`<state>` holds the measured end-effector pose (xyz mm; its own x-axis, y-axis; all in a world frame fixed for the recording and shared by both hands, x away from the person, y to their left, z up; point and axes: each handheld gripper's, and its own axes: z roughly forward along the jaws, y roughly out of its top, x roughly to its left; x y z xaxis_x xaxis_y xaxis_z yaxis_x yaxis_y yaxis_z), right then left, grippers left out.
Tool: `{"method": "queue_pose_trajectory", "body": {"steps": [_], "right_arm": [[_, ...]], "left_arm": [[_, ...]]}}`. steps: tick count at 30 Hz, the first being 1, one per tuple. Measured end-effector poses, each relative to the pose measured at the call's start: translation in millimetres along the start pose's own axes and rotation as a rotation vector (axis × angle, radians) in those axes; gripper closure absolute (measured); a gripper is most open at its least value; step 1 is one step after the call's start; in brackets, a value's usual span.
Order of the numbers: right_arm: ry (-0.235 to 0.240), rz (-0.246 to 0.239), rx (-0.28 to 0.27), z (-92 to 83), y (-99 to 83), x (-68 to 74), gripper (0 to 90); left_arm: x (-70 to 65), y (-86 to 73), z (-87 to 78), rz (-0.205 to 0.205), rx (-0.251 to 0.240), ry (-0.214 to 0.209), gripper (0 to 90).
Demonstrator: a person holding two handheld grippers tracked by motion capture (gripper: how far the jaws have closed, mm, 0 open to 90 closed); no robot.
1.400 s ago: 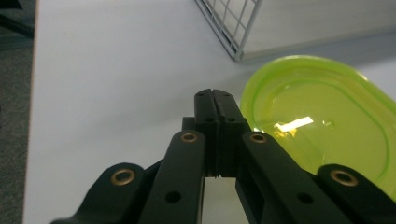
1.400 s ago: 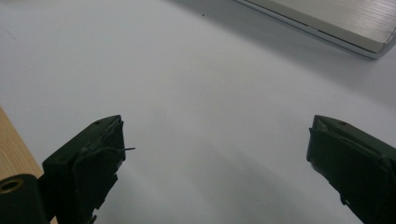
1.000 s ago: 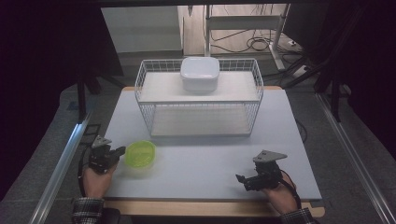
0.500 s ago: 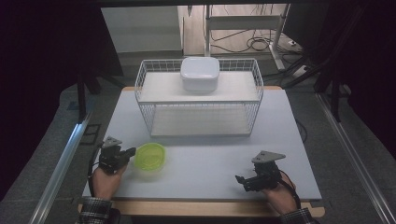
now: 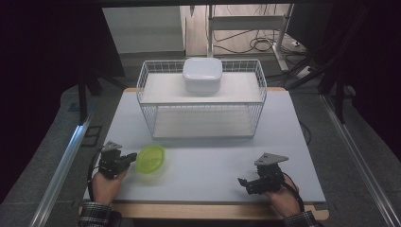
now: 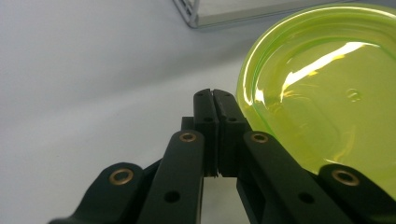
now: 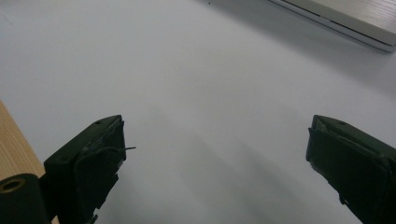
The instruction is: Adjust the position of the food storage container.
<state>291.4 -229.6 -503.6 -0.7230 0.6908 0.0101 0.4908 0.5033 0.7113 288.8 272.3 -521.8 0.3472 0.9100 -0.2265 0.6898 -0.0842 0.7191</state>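
Note:
A translucent lime-green bowl (image 5: 150, 158) sits on the pale table mat at the front left. My left gripper (image 5: 131, 160) lies just left of it, shut, with nothing between its jaws. In the left gripper view the closed tips (image 6: 213, 95) rest against the outside of the bowl's rim (image 6: 322, 88). My right gripper (image 5: 244, 182) rests at the front right, open and holding nothing. In the right gripper view its two fingers (image 7: 88, 158) stand wide apart over bare mat.
A white wire basket (image 5: 259, 80) stands at the back centre of the mat (image 5: 213, 161), with a white lidded container (image 5: 202, 74) on its upper shelf. The table's wooden front edge (image 5: 198, 210) runs just in front of both hands.
My left gripper and the green bowl have shifted a little to the right and toward the front. The right gripper has stayed where it was.

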Motion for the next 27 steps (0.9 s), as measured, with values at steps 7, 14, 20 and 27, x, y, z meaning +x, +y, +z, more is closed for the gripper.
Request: {"method": "queue_pose_trajectory", "body": {"steps": [7, 14, 20, 27], "right_arm": [[0.003, 0.002, 0.003, 1.0, -0.4, 0.2, 5.3], [0.004, 0.002, 0.004, 1.2, -0.6, 0.2, 5.3], [0.006, 0.002, 0.005, 1.0, -0.3, 0.8, 5.3], [0.012, -0.001, 0.009, 2.2, -0.3, 1.5, 5.3]], "left_arm": [[-9.6, 4.2, 6.8, 0.031, 0.014, -0.017, 88.3], [-7.5, -1.1, 7.7, 0.030, 0.051, -0.038, 88.7], [-18.8, -4.2, 18.1, 0.092, 0.119, -0.044, 88.9], [-26.8, -1.8, 26.3, 0.124, 0.136, -0.066, 88.8]]}}
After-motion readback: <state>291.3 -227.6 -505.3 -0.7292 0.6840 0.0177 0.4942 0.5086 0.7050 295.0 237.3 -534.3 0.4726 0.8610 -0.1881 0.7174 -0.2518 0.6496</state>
